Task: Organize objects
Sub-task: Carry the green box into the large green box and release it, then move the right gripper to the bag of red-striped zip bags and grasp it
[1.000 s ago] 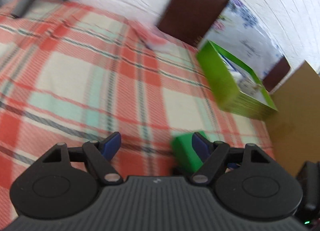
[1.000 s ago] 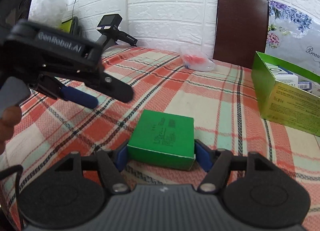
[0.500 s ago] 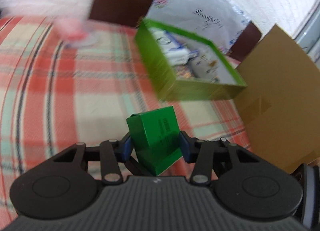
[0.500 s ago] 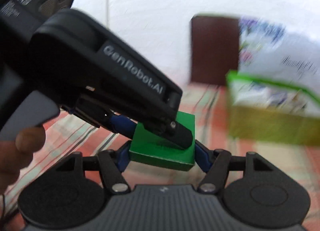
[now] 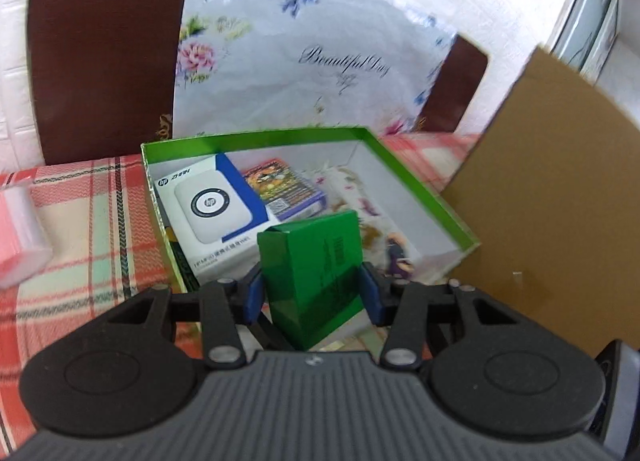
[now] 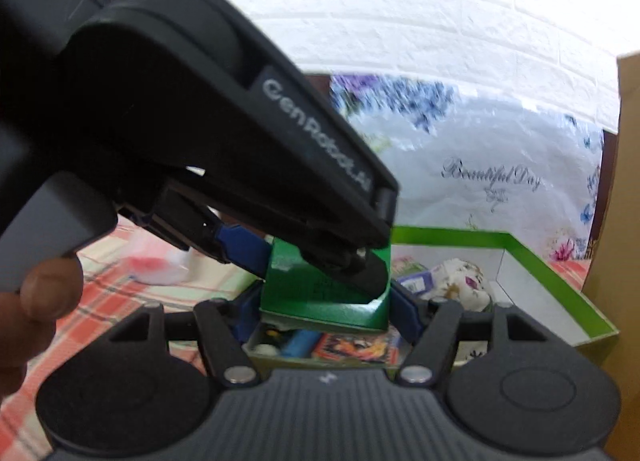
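HP box (image 5: 212, 213) and cards (image 5: 286, 189) crowd the tray's (image 5: 424, 197) left; its right lies open.

Green box (image 5: 316, 261) — red-plaid tablecloth (image 5: 92, 229), apparently floral cover (image 5: 320, 41).

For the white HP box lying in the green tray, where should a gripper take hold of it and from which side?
Grip the white HP box across its two long edges, coming from above. It lies flat, face up, against the left wall of the green tray, so a sideways approach looks blocked. The small green box, clamped by both the left gripper and right gripper, should probably clear first.
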`<state>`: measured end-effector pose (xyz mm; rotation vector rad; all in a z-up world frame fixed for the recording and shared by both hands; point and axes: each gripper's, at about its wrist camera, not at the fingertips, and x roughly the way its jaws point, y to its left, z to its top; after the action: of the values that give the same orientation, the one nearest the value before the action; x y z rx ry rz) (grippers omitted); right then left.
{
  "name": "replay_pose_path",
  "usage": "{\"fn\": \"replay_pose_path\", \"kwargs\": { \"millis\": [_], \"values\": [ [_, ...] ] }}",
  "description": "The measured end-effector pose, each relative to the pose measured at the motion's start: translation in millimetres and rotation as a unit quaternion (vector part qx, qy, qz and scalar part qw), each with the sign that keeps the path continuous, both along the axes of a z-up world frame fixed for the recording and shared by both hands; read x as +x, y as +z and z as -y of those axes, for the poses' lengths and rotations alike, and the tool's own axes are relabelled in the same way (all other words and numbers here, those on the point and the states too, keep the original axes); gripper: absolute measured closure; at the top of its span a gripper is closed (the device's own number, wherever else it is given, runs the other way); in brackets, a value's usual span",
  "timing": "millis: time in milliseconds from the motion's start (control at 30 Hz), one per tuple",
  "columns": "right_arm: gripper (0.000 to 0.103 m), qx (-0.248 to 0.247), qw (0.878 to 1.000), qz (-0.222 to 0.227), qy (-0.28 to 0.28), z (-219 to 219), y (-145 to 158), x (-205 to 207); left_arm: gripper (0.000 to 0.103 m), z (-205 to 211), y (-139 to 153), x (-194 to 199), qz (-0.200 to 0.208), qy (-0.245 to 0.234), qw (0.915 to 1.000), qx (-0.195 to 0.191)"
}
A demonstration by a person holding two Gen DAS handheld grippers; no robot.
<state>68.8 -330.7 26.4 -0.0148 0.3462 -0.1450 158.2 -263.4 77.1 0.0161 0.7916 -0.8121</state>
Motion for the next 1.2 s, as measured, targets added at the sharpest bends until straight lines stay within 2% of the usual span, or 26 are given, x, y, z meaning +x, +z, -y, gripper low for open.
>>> {"fn": "replay_pose_path", "kwargs": {
  "millis": [67,167,400,533,633,700,867,1200],
  "values": [
    [0.023,0.001,1.000,-0.010,-0.007,3.1,-7.4,6.5,0.052,4.5,-11.2,6.4,-0.006,0.015,0.9997,0.020],
    [0.023,0.004,1.000,0.006,-0.012,2.9,-13.8,-0.5,0.052,-4.1,-23.2,7.9,-0.019,0.022,0.9995,0.015],
    [0.023,0.012,0.999,0.028,-0.020,-1.0,-14.0,-23.1,0.052,-18.2,-14.1,-14.8,0.019,0.033,0.9991,0.020],
    [0.023,0.018,0.999,0.031,-0.018,-6.0,-11.9,-43.4,0.052,-32.9,-6.9,-34.3,0.044,0.033,0.9985,0.008],
    [0.023,0.020,0.999,0.027,-0.010,-23.6,-5.8,-58.7,0.052,-42.8,-3.3,-50.2,0.071,0.046,0.9962,0.022],
    [0.023,0.022,0.999,0.024,-0.003,-30.8,-4.9,-65.6,0.052,-53.9,-4.0,-55.9,0.071,0.053,0.9958,0.022],
    [0.023,0.032,0.999,-0.005,0.025,-49.4,-7.9,-69.5,0.052,-81.1,-13.5,-60.9,0.067,0.090,0.9926,0.045],
    [0.023,0.045,0.993,-0.065,0.083,-92.5,-21.5,-65.2,0.051,-139.9,-37.1,-58.4,0.064,0.164,0.9791,0.102]
  ]
}}
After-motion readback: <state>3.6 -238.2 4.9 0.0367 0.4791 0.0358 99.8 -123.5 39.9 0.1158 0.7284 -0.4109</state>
